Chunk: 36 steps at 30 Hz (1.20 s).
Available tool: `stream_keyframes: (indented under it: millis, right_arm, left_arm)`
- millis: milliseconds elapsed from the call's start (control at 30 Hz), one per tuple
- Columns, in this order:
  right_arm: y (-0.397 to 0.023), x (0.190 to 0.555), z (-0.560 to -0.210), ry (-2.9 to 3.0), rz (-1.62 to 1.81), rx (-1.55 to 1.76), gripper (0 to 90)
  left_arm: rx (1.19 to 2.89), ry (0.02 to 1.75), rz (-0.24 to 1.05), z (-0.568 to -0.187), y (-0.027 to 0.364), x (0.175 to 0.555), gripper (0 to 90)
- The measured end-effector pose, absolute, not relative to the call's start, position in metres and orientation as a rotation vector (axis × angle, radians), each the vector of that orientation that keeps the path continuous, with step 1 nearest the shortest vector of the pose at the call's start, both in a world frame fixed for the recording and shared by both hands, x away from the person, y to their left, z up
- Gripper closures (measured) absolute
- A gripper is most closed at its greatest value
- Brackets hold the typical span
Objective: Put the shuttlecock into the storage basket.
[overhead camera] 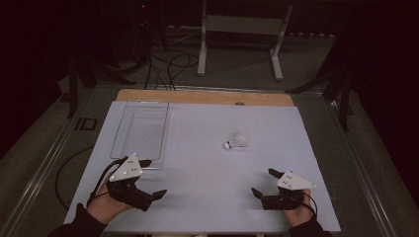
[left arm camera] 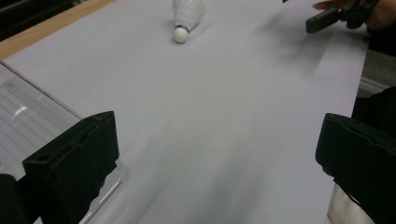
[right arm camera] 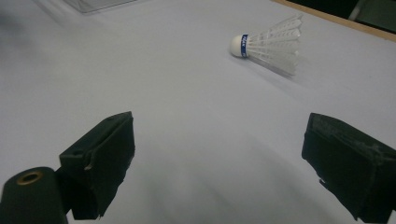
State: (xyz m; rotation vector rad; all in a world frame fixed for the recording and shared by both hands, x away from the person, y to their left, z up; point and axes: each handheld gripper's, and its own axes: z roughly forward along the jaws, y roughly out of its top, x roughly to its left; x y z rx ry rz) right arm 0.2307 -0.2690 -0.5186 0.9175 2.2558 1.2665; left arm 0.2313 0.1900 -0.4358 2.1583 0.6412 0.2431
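A white shuttlecock [overhead camera: 236, 141] with a blue band lies on its side on the pale table sheet [overhead camera: 207, 168], right of centre. The left gripper view has the shuttlecock [left arm camera: 186, 18] far ahead; the right gripper view has the shuttlecock [right arm camera: 271, 44] ahead and to the right. My left gripper [overhead camera: 153, 178] rests near the front left, open and holding nothing, beside a clear tray [overhead camera: 141, 128]. My right gripper [overhead camera: 265, 182] sits at the front right, open with nothing between its jaws. Neither gripper touches the shuttlecock.
The clear plastic tray [left arm camera: 28, 112] stands at the back left of the sheet. A wooden table edge [overhead camera: 207, 96] runs along the far side. Beyond it are a white frame stand [overhead camera: 237, 39] and cables [overhead camera: 168, 69] on the floor. My right gripper [left arm camera: 331, 16] appears far off in the left gripper view.
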Motion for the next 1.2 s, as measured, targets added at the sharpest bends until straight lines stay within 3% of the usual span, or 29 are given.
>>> stream_keyframes:
  millis: [833, 1200]
  right_arm:
    - [-0.268, 0.230, -0.519, 2.262, 1.255, 0.912, 9.4]
    - [-0.268, 0.230, -0.519, 2.264, 1.254, 0.911, 9.4]
  left_arm:
    - [2.485, 0.602, 0.071, -0.444, 0.144, 0.252, 0.3]
    - [2.535, 0.652, 0.009, -0.448, 0.129, 0.262, 0.3]
